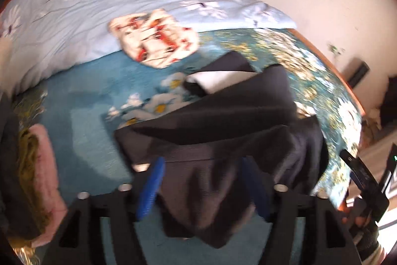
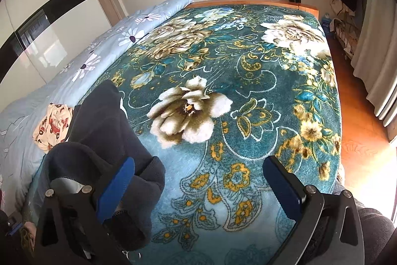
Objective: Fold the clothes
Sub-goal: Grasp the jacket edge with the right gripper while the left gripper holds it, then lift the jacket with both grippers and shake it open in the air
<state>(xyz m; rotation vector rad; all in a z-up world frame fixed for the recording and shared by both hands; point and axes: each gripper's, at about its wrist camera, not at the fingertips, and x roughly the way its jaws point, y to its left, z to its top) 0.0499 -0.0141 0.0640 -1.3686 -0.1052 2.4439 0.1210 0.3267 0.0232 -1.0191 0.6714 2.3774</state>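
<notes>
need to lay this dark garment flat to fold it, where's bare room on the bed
Most open: the teal floral blanket right of the dark garment, out to the wooden bed edge. A smaller bare patch lies between the garment and the pink folded pile. Crowded on the left: light blue duvet and patterned cloth.

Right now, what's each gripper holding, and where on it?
Left gripper: dark garment bunched between its fingers, apparently gripped at a gathered fold near its edge. Right gripper: open, holding nothing, above the floral blanket.
</notes>
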